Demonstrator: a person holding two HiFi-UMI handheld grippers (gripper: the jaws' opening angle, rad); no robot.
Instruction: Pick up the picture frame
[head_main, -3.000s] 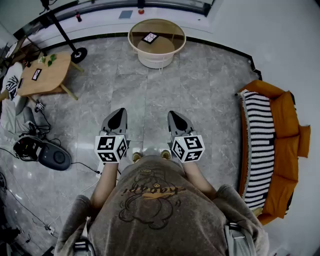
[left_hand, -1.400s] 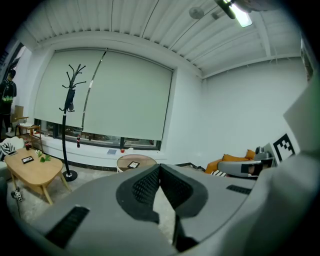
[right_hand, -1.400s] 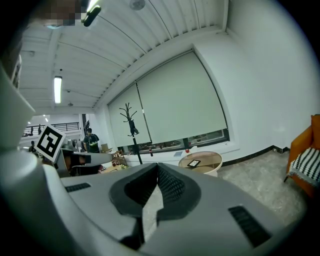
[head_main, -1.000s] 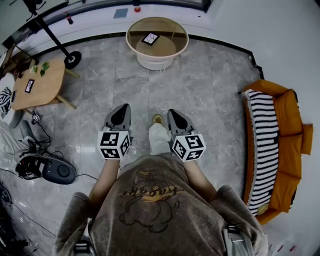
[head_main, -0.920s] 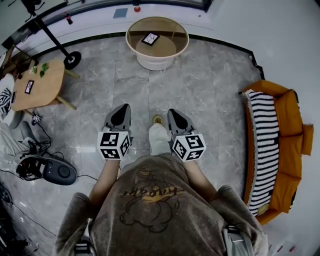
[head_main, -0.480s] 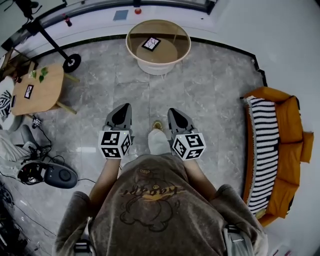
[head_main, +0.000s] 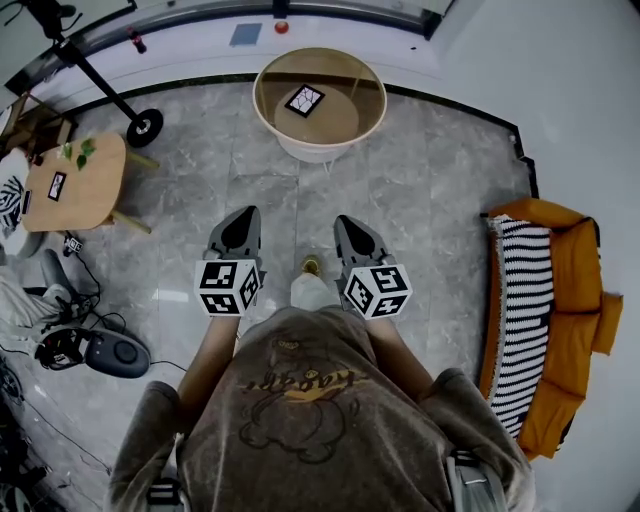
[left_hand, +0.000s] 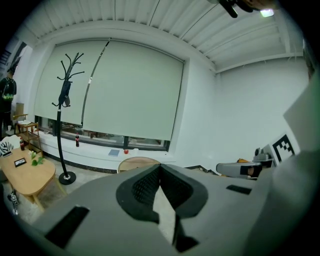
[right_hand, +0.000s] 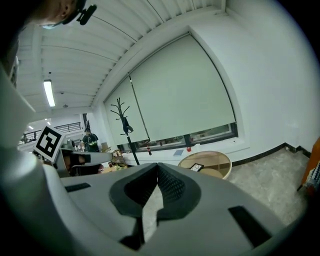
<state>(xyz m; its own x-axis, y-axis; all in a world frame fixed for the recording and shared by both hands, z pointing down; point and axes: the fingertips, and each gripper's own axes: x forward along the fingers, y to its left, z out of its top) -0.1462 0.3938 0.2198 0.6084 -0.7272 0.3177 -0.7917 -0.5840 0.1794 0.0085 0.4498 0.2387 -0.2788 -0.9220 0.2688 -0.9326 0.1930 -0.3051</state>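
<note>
The picture frame (head_main: 305, 99) lies flat on the round counter (head_main: 258, 108), straight ahead and well apart from both grippers. Only bare grey floor tiles (head_main: 400, 180) lie between. A coat stand's base (head_main: 146, 126) and a low wooden counter (head_main: 80, 175) flank the left side, and an orange sofa (head_main: 575, 290) stands at the right. The left gripper (head_main: 243, 216) and right gripper (head_main: 348, 222) have their fingers closed on nothing. In the left gripper view its own body hides the frame, though the right gripper view shows it small.
</note>
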